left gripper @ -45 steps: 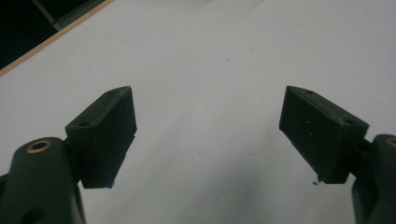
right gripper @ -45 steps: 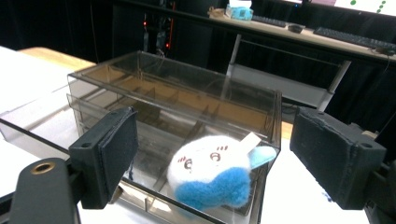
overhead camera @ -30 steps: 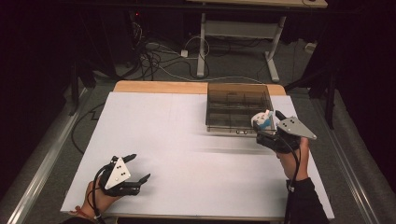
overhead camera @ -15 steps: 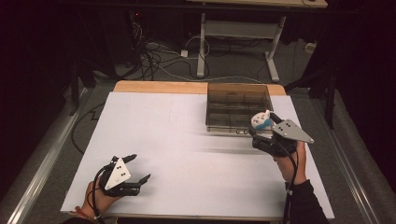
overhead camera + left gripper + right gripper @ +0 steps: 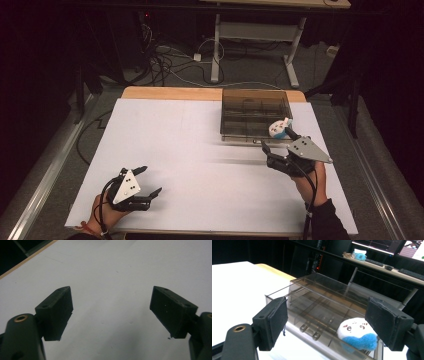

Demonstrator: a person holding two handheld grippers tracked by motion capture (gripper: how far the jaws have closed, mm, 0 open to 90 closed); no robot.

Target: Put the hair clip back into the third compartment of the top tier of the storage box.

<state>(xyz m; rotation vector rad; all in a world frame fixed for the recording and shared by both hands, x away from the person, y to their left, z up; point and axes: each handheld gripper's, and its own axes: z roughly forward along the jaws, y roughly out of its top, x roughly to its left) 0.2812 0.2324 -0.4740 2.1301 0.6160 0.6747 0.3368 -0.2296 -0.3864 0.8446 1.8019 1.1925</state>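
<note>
Smoky plastic box [image 5: 329, 312] cradles the plush toy [image 5: 358, 336] at its corner, so your right tongs [image 5: 325, 323] gape empty before it, while your left tongs [image 5: 111, 312] idle wide open above the bare bench [image 5: 200, 145].

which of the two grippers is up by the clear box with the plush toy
The right gripper, fingers spread wide, sits at the clear box beside the white and blue plush toy. The left gripper is over bare table near the person.
</note>
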